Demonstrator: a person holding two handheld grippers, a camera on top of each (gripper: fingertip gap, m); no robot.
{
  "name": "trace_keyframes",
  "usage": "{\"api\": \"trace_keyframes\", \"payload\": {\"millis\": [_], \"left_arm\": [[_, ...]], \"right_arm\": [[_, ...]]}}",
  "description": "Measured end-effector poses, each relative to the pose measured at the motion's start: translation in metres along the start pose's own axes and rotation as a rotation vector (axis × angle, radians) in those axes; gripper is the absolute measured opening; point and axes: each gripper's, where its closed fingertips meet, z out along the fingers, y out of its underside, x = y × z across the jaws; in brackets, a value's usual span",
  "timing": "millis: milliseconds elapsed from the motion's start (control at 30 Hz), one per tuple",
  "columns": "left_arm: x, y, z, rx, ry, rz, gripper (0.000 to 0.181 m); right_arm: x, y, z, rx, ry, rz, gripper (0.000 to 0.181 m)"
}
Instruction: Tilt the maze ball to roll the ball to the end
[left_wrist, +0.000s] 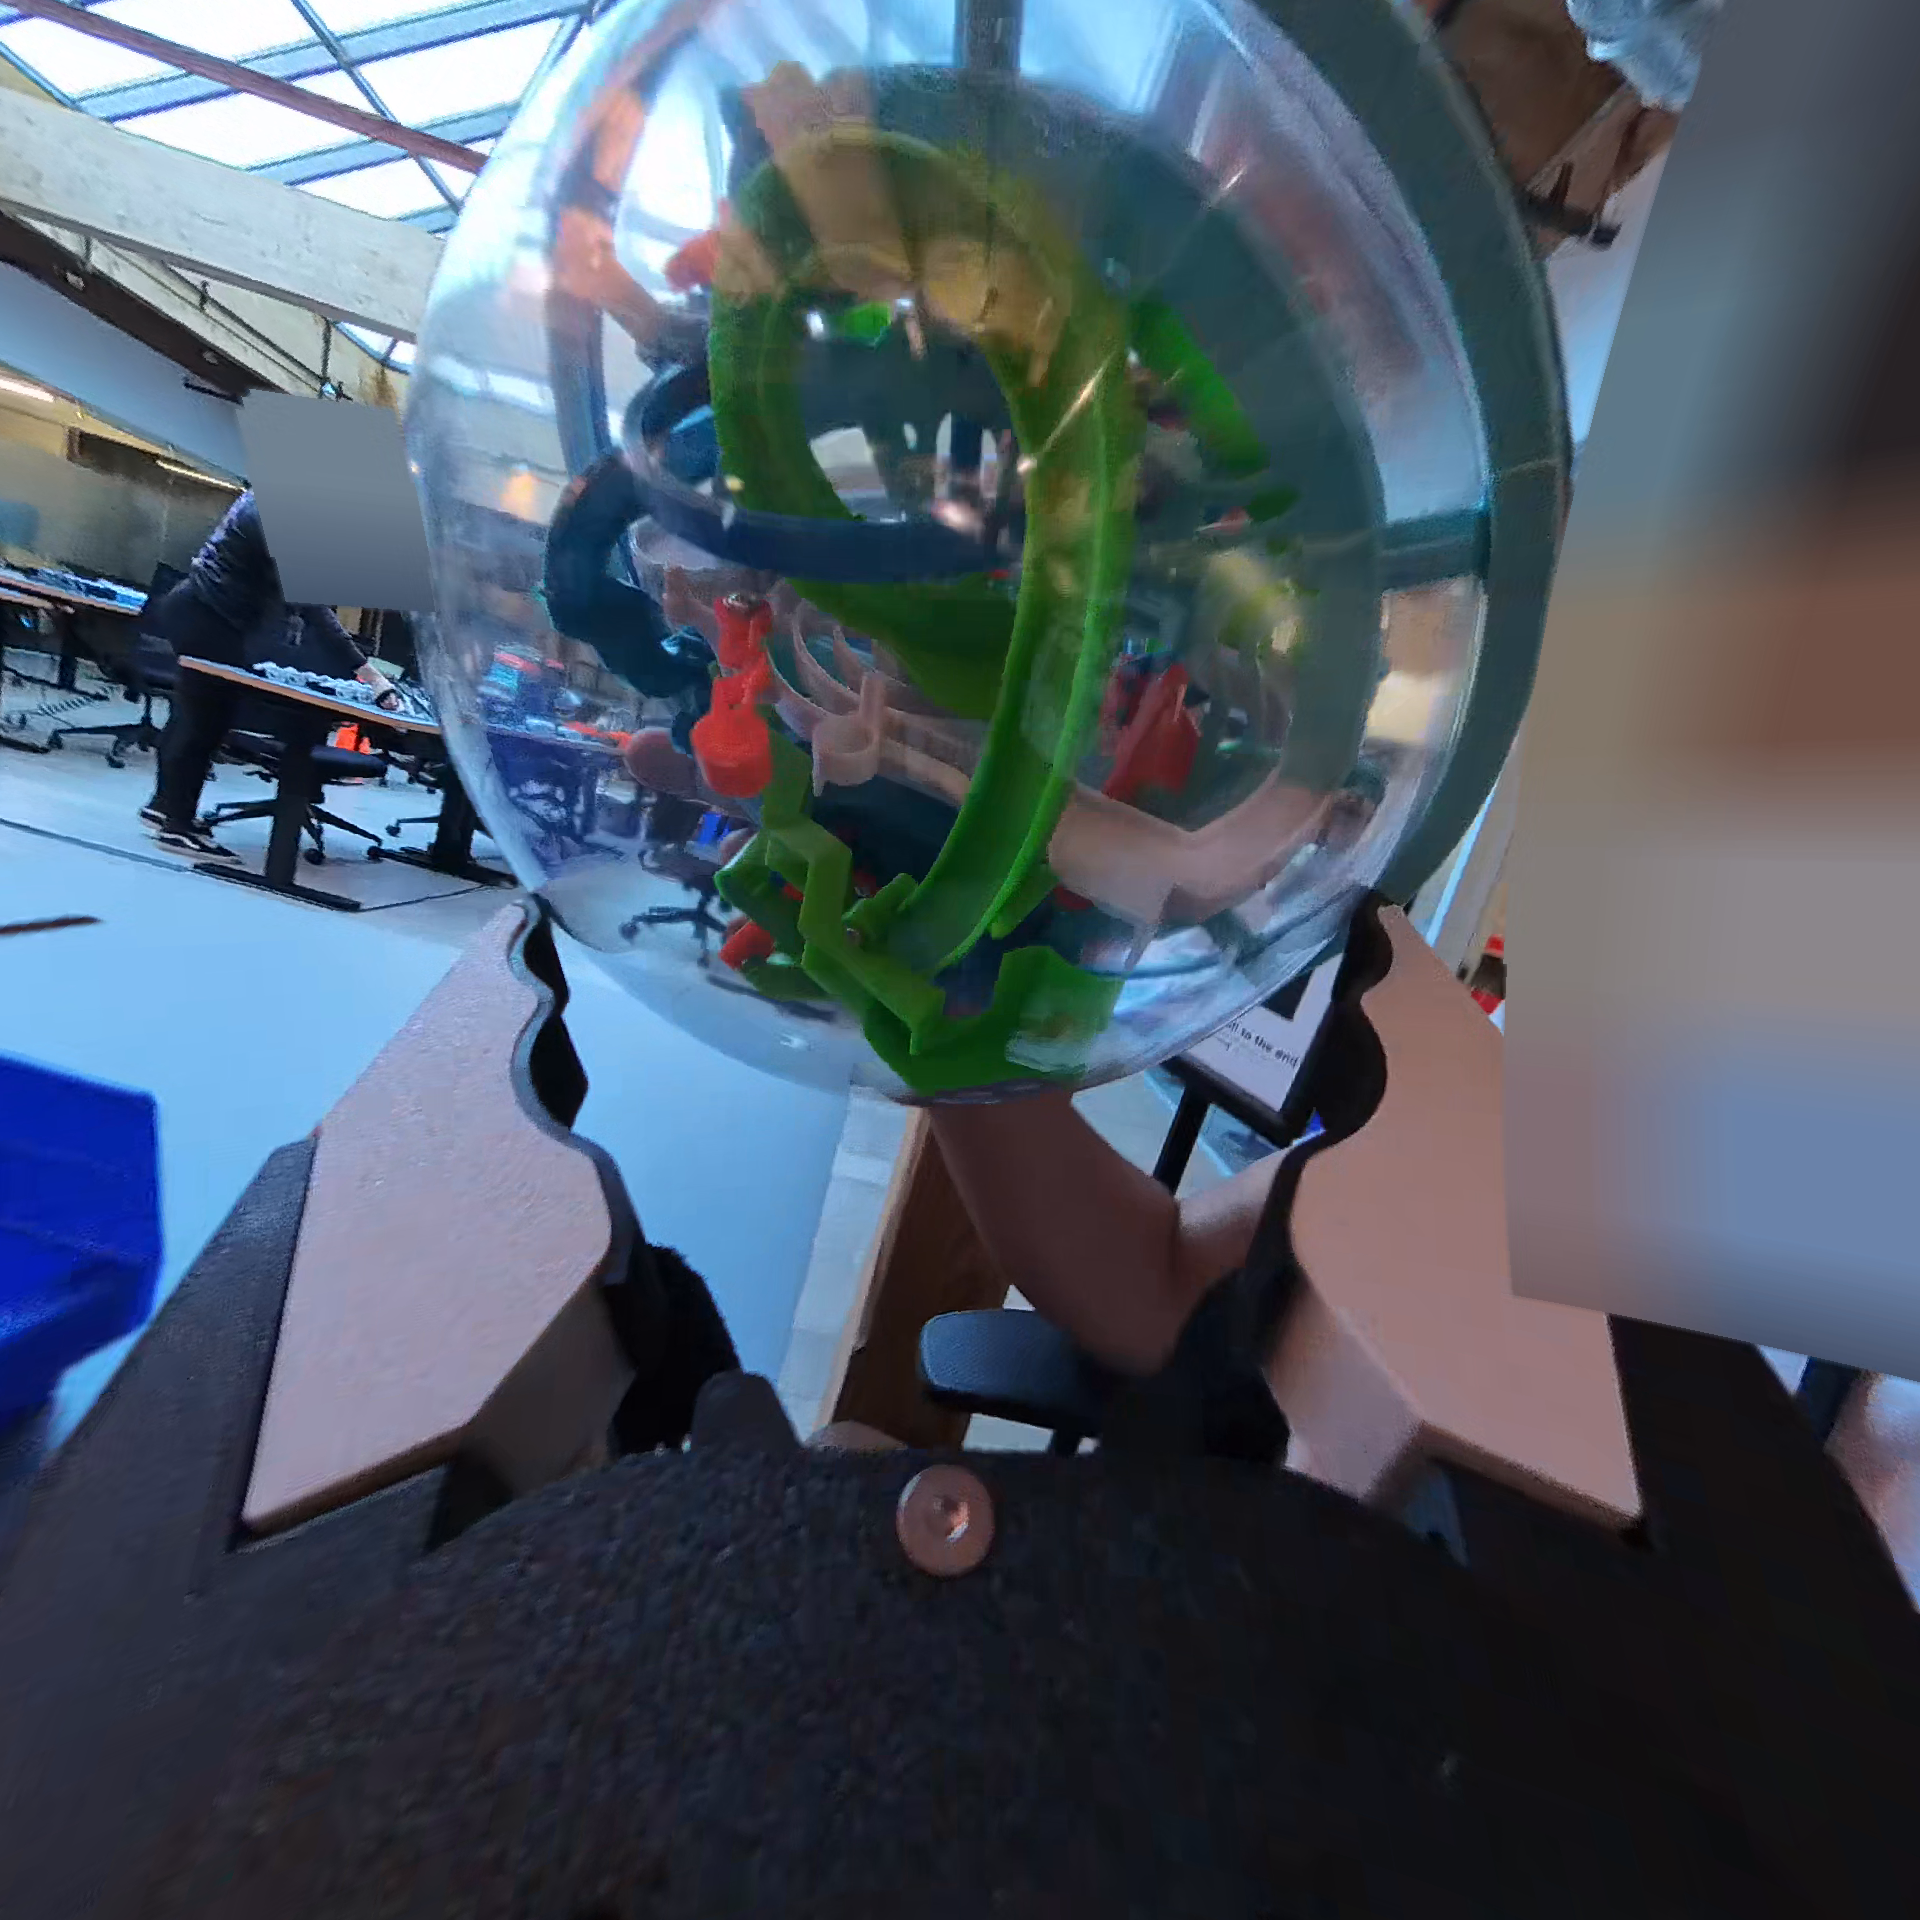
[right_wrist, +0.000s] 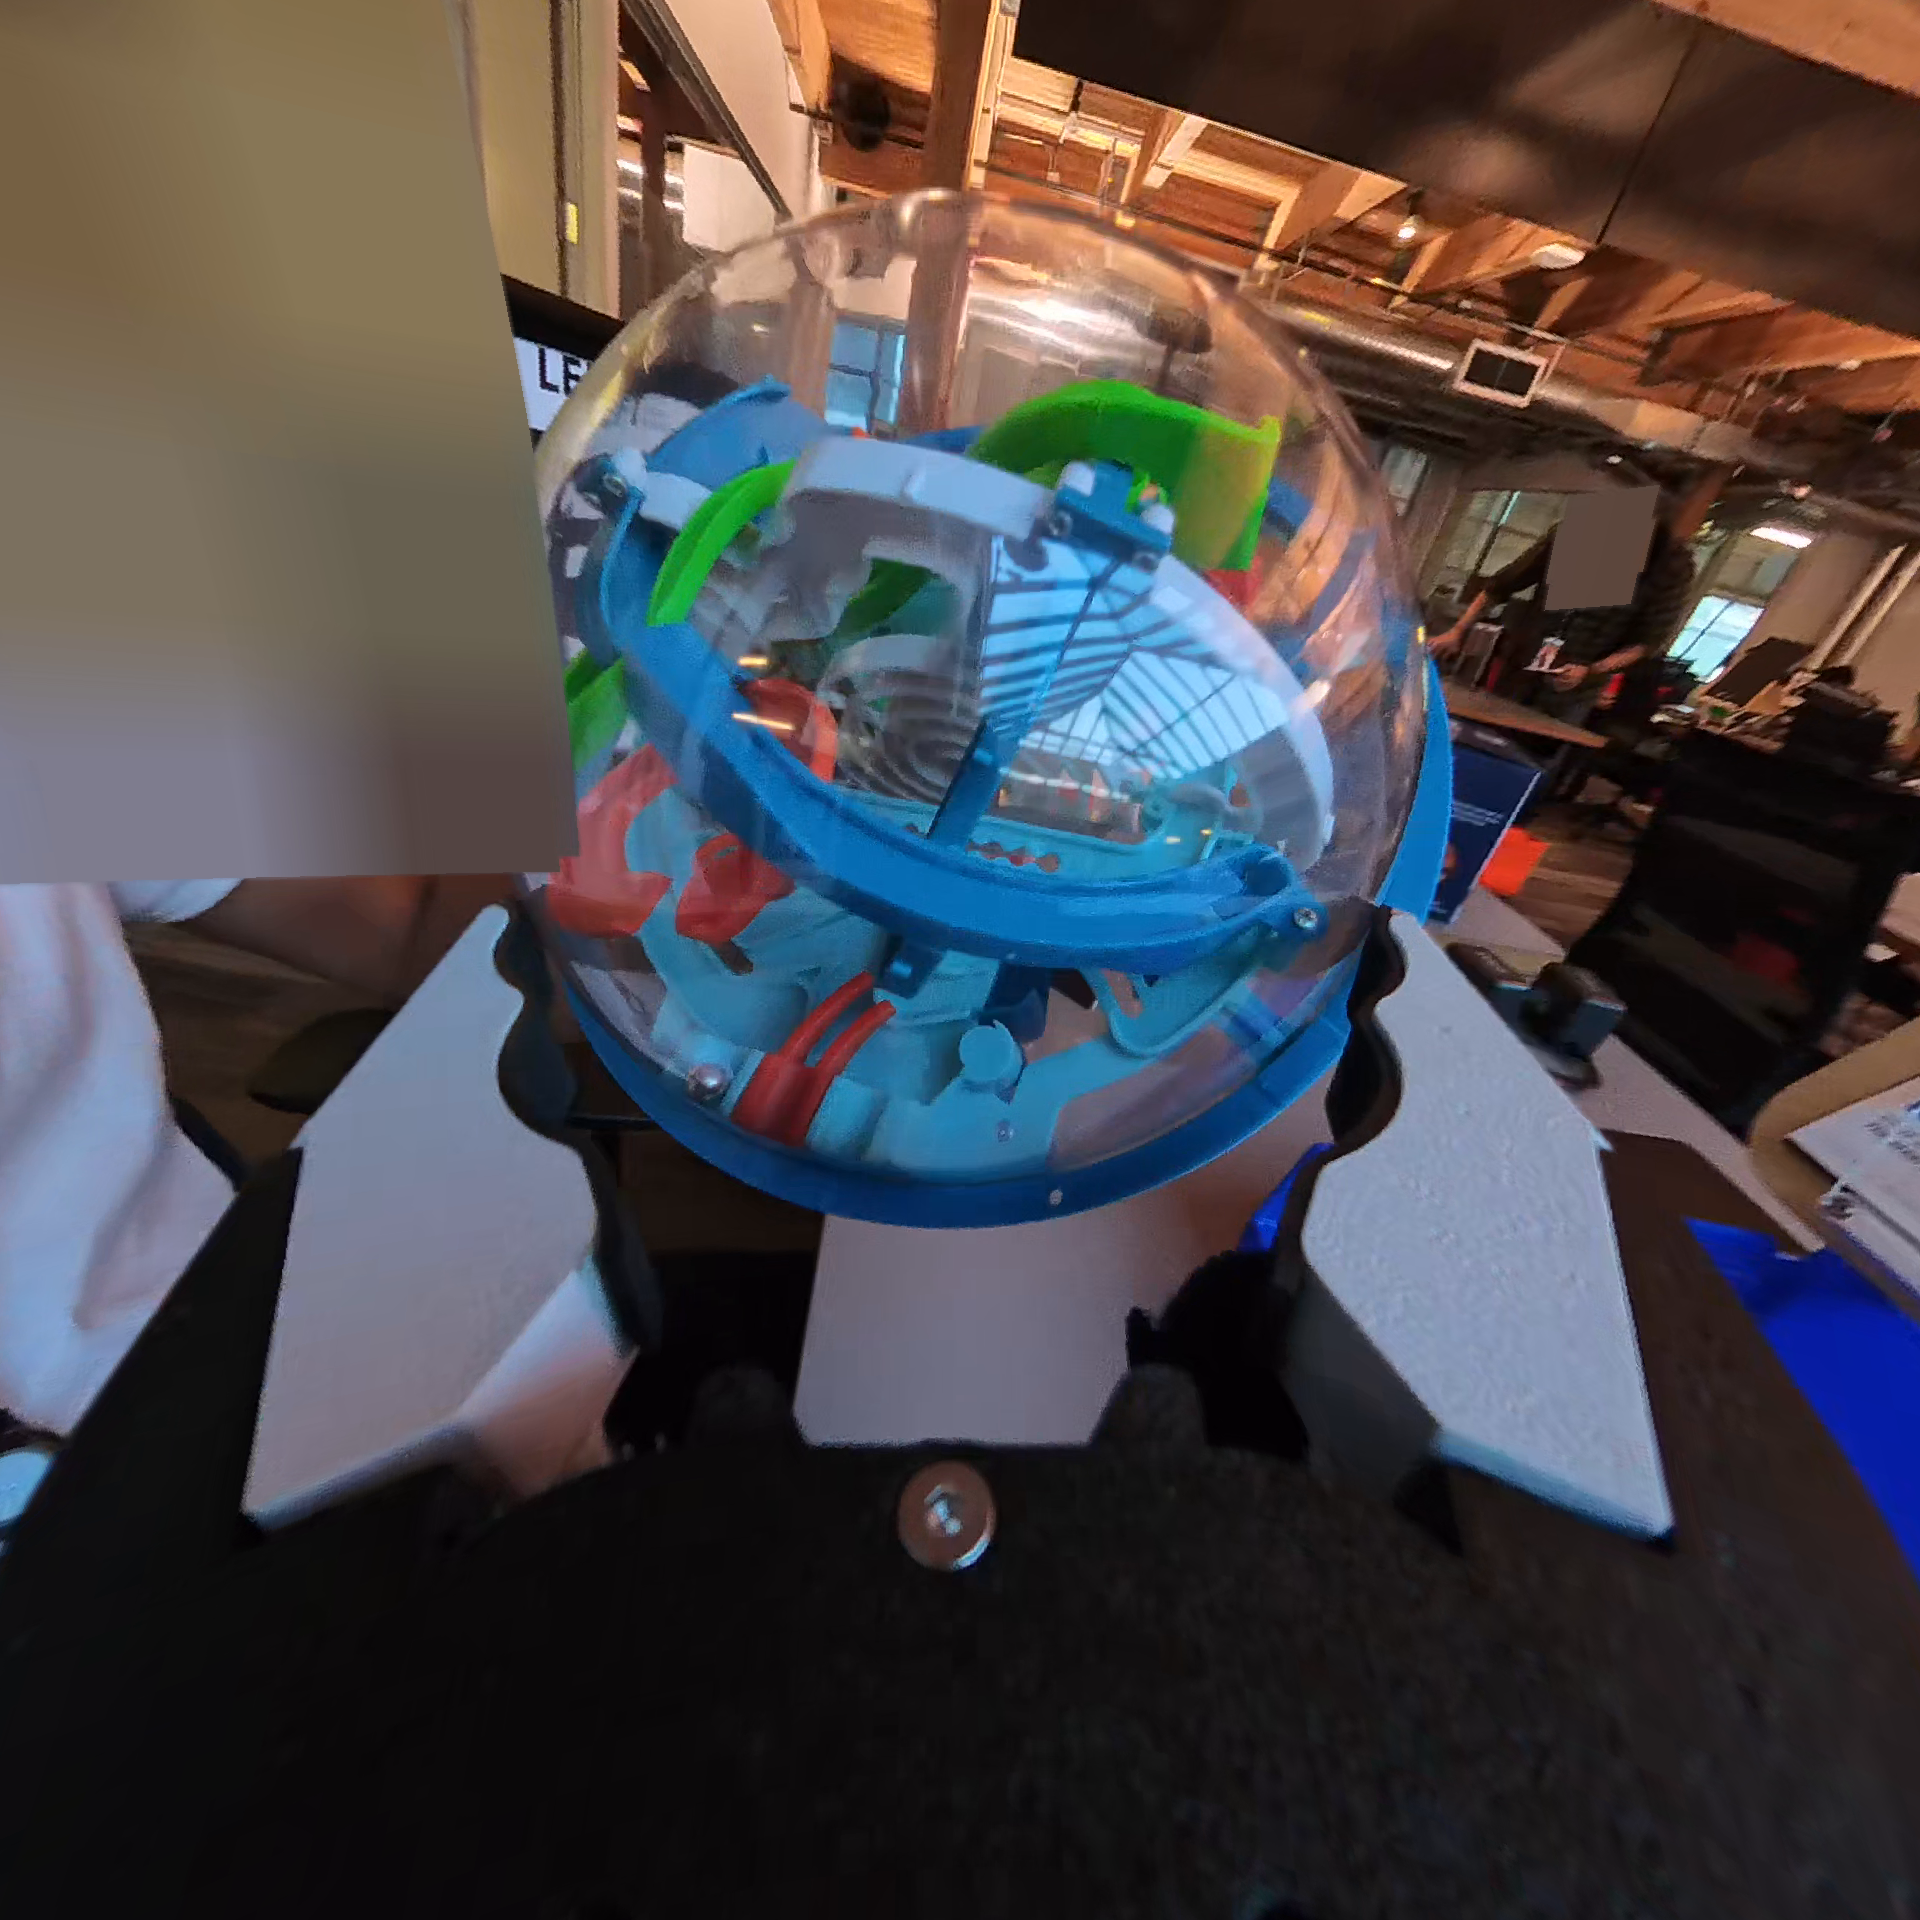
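Note:
A clear plastic maze ball (left_wrist: 987, 540) with green, red, blue and pale tracks inside is held up in the air between both grippers. My left gripper (left_wrist: 951, 935) is shut on its lower part, a finger on each side. My right gripper (right_wrist: 951, 935) is shut on the same maze ball (right_wrist: 977, 707), its fingers against the blue equator ring (right_wrist: 1039, 1195). A small steel ball (right_wrist: 708, 1081) sits low on the left inside, beside a red track piece (right_wrist: 800, 1060). In the left wrist view the steel ball cannot be made out.
A person's forearm (left_wrist: 1091, 1247) shows below the ball in the left wrist view. A blue bin (left_wrist: 73, 1226) is at the lower left. Desks, office chairs and a standing person (left_wrist: 229, 665) are far off. A table with papers (right_wrist: 1860, 1153) lies at the right.

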Motion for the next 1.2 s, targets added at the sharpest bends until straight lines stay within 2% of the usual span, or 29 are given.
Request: {"api": "trace_keyframes", "payload": {"millis": [200, 300, 400, 533, 667, 833, 933, 1200], "left_arm": [[-0.01, 0.017, -0.012, 0.037, -0.038, -0.066, 0.142], [-0.021, 0.031, -0.022, -0.006, -0.092, -0.069, 0.143], [-0.036, 0.051, -0.034, -0.106, -0.192, -0.009, 0.143], [-0.06, 0.082, -0.05, -0.323, -0.392, 0.206, 0.143], [-0.089, 0.101, -0.066, -0.533, -0.599, 0.5, 0.141], [-0.099, 0.08, -0.073, -0.526, -0.752, 0.753, 0.133], [-0.105, 0.067, -0.078, -0.547, -0.834, 0.871, 0.14], [-0.113, 0.052, -0.096, -0.589, -0.979, 1.106, 0.157]], "right_arm": [[0.002, 0.024, 0.004, -0.024, -0.022, 0.082, 0.147], [0.006, 0.042, 0.008, 0.03, -0.034, 0.152, 0.15], [0.008, 0.069, 0.011, 0.083, -0.052, 0.227, 0.154], [0.009, 0.1, 0.019, 0.043, -0.053, 0.293, 0.154], [0.012, 0.102, 0.028, 0.052, -0.04, 0.276, 0.154], [0.008, 0.104, 0.032, 0.049, -0.055, 0.297, 0.153], [0.004, 0.117, 0.037, 0.023, -0.061, 0.317, 0.152], [0.006, 0.12, 0.046, 0.053, -0.052, 0.348, 0.152]]}}
